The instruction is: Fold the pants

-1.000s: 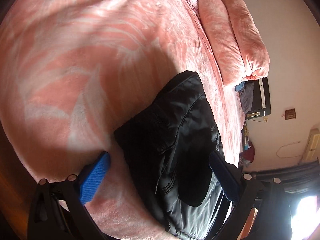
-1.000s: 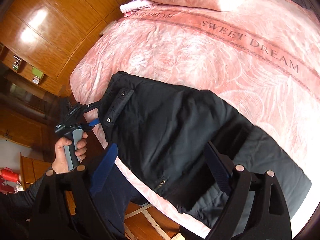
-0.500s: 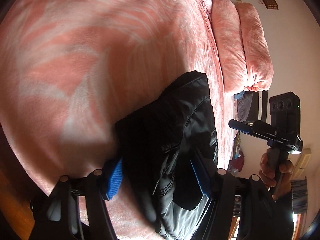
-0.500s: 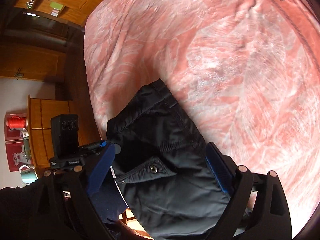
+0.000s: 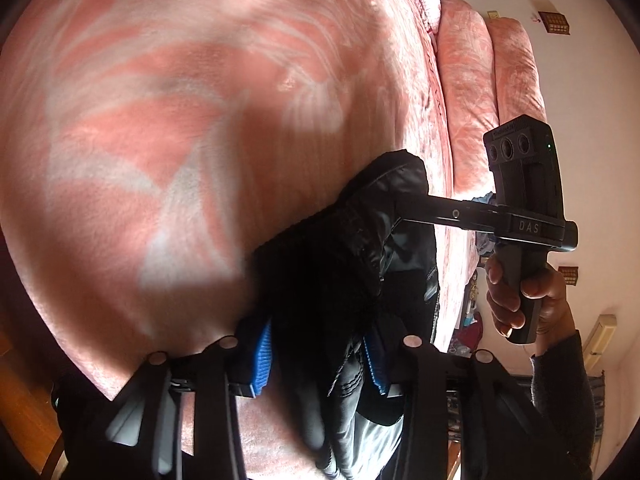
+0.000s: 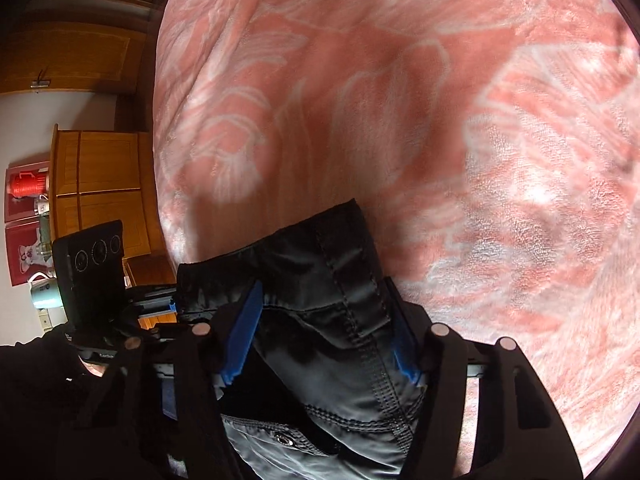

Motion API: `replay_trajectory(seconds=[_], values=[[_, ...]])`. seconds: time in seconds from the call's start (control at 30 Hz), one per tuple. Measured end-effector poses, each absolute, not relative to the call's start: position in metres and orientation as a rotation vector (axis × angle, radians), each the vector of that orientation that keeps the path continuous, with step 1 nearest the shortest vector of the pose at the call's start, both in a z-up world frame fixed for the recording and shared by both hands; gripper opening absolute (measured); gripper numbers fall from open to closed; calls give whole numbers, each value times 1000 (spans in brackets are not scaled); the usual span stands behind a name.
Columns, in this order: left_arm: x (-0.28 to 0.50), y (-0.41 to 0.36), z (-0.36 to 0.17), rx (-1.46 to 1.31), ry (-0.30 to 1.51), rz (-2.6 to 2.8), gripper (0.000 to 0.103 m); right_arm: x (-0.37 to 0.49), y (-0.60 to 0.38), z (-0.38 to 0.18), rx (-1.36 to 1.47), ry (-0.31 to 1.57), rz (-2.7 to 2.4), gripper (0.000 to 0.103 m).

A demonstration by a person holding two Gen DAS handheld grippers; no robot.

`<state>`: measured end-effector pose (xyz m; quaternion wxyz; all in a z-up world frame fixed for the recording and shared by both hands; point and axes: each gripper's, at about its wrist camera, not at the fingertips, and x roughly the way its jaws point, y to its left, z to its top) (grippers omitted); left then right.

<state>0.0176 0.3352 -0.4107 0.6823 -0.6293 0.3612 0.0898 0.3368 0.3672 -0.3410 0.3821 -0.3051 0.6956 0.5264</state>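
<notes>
The left gripper (image 5: 318, 354) pinches a bunched edge of the black pants (image 5: 360, 248), seemingly tight. The right gripper (image 6: 324, 340) clamps another fold between its pads, over the pink blanket (image 6: 400, 100) ahead.

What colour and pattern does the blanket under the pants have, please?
Salmon pink with pale, whitish leaf shapes; the blanket shows best in the right wrist view.

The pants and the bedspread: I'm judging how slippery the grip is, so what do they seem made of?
The pants look like a smooth synthetic weave, perhaps nylon: slight sheen, crisp stitched seams. The bedspread looks like soft plush fleece: matte, fuzzy pile.
</notes>
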Motion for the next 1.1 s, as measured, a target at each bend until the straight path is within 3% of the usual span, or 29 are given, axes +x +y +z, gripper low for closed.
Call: replay_trajectory(seconds=[0.17, 0.73, 1.1], values=[[19, 331, -393, -1366, 788, 194, 30, 333, 362, -317, -824, 1707, 1330, 35], [33, 280, -258, -1093, 696, 49, 27, 319, 279, -142, -897, 1393, 1195, 32], [40, 223, -191, -927, 670, -28, 26, 303, 214, -77, -872, 1263, 1075, 28]])
